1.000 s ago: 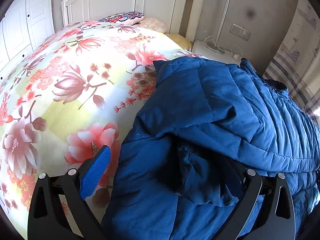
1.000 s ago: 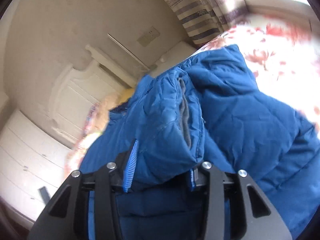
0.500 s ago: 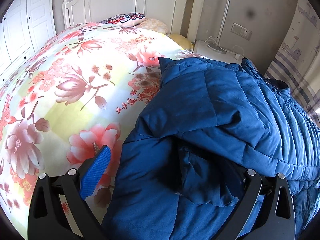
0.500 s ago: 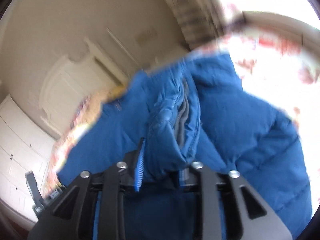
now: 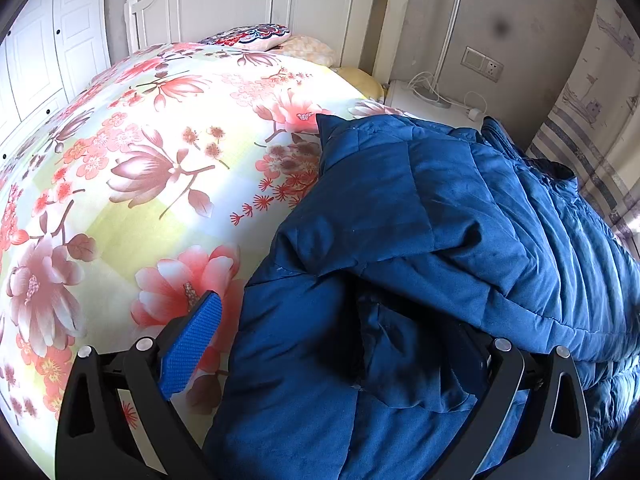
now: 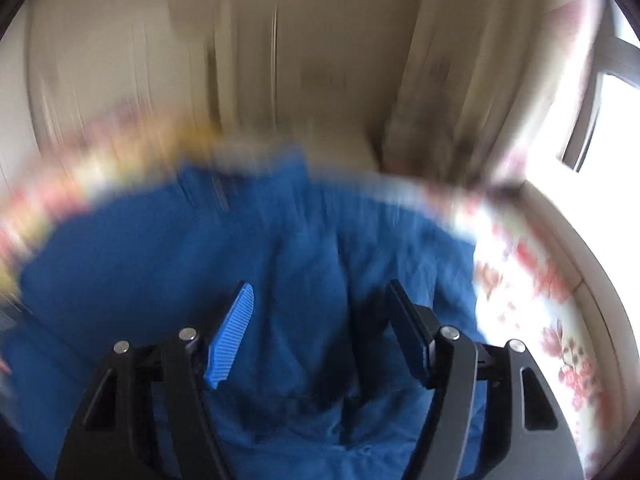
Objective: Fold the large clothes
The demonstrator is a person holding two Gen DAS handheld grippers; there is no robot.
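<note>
Right gripper (image 6: 320,332) just let go: a second ago it was clamped on a bunched fold of the blue jacket (image 6: 248,248), now its jaws are opening, pads clear of the fabric, which lies below and beyond them. That view is motion-blurred. Left gripper (image 5: 340,344) hasn't changed: jaws spread wide, jacket hem bulging between them, left pad bare, right pad hidden, so no clamp visible. Jacket lies lower right on the floral bedspread (image 5: 140,160), one flap laid over. Reads as one fold placed; next grab pending.
</note>
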